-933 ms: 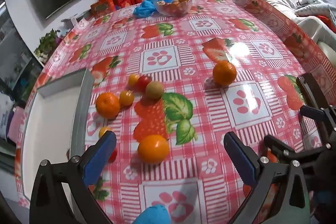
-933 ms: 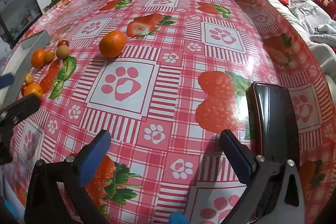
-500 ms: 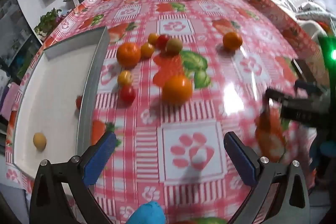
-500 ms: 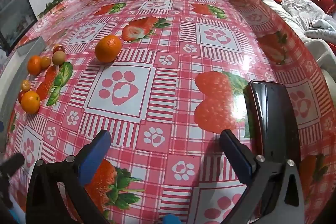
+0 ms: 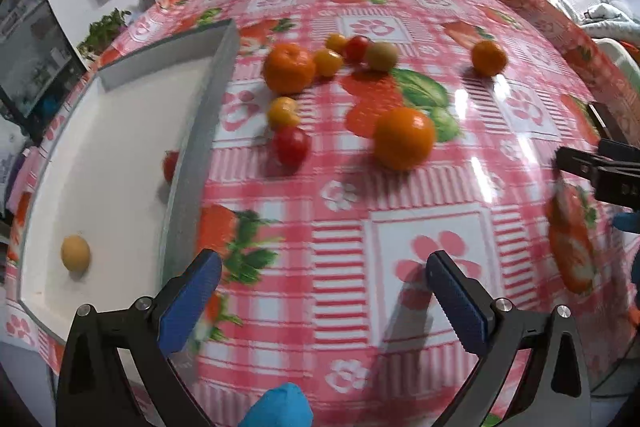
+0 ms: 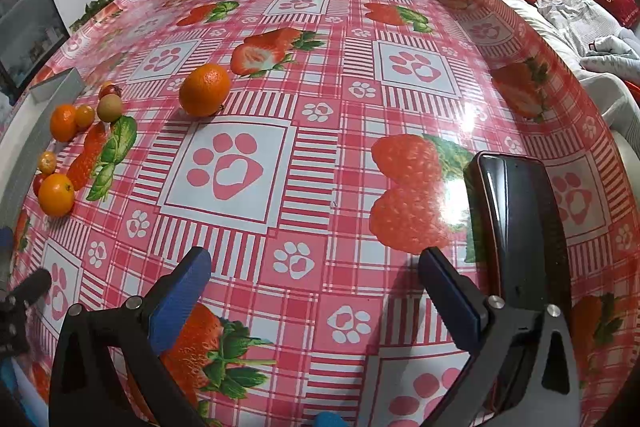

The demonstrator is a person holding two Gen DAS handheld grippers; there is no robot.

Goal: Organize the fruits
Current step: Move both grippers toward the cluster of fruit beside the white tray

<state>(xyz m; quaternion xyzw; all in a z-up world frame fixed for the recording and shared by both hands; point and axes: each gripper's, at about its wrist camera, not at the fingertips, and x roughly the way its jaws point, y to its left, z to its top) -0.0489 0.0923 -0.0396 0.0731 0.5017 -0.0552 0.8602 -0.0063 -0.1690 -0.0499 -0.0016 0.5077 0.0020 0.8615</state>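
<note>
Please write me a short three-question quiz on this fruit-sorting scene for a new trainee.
1. True or false: the left gripper is shut on an orange.
2. Which lies inside the white tray? A) a small yellowish fruit B) a banana C) a knife
3. Fill in: the dark flat object lies on the table right next to the ____ gripper.

Key
1. False: its fingers stand apart with nothing between them, and the nearest orange rests on the tablecloth.
2. A: the small yellowish fruit sits near the tray's close end; a red fruit lies by its wall.
3. Right: the right gripper is likewise open.
</note>
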